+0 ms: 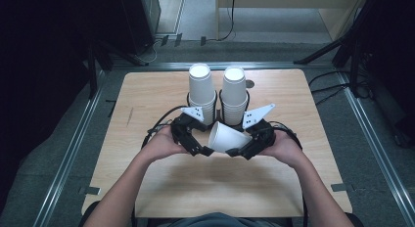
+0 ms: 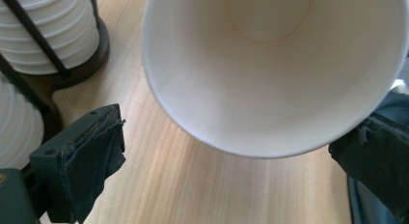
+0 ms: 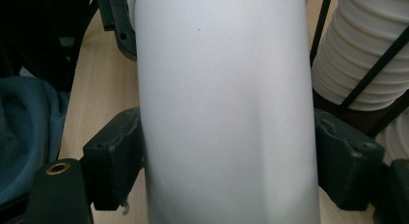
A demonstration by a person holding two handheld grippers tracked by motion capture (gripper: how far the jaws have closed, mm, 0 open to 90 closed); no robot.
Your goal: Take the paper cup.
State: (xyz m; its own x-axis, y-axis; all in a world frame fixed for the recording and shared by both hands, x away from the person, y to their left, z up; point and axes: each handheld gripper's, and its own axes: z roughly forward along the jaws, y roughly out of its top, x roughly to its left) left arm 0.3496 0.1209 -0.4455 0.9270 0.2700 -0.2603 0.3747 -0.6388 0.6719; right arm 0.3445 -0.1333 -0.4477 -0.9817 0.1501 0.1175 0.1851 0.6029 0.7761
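Note:
A single white paper cup (image 1: pixel 226 136) lies on its side above the middle of the wooden table (image 1: pixel 147 119). My right gripper (image 1: pixel 241 149) is shut on its wall; in the right gripper view the cup (image 3: pixel 222 64) sits squeezed between both black pads (image 3: pixel 118 159). My left gripper (image 1: pixel 199 147) is open just left of the cup's mouth. The left gripper view looks into the cup (image 2: pixel 270 64), with its padded fingers (image 2: pixel 91 156) spread wide and apart from the rim.
Two tall stacks of white cups (image 1: pixel 201 92) (image 1: pixel 234 92) stand upside down in black wire holders just behind the grippers, also seen as a ribbed stack (image 2: pixel 48 35) and a ribbed stack (image 3: pixel 366 50). Metal rails (image 1: pixel 73 148) and dark floor surround the table.

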